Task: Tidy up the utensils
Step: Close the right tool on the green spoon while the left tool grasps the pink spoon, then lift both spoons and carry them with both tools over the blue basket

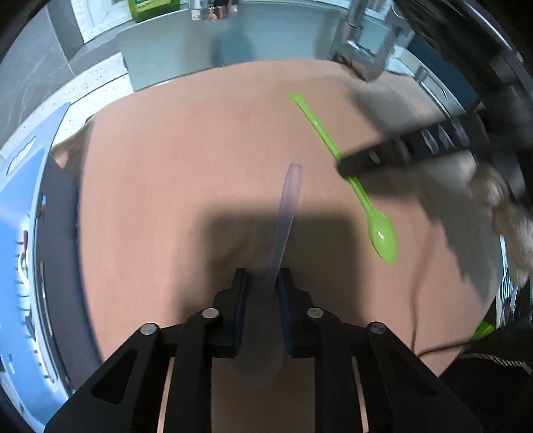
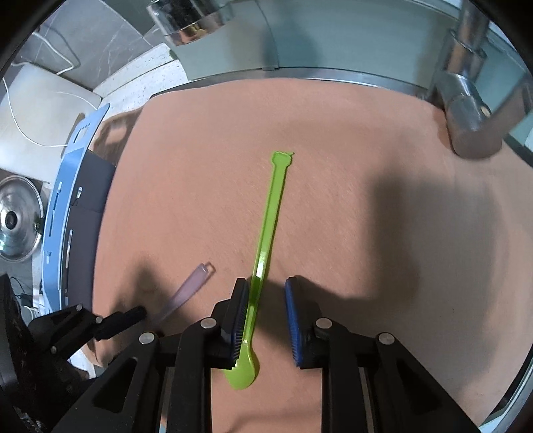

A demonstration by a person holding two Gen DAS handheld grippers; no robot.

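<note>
A translucent pale purple spoon (image 1: 283, 226) sticks forward from my left gripper (image 1: 261, 289), which is shut on it near the bowl end. It also shows in the right wrist view (image 2: 190, 293), with the left gripper (image 2: 133, 314) at its lower end. A green plastic spoon (image 2: 266, 239) lies on the tan cloth (image 2: 366, 233). My right gripper (image 2: 266, 313) is open around the green spoon's neck, the left pad touching it. In the left wrist view the green spoon (image 1: 363, 196) lies under the right gripper's fingers (image 1: 373, 160).
A blue utensil organizer (image 2: 60, 213) with a dark tray stands at the cloth's left edge. A chrome faucet (image 2: 466, 110) rises at the back right, the sink behind it. A pot lid (image 2: 16, 226) and a white cable lie far left. A green bottle (image 1: 150, 8) stands at the back.
</note>
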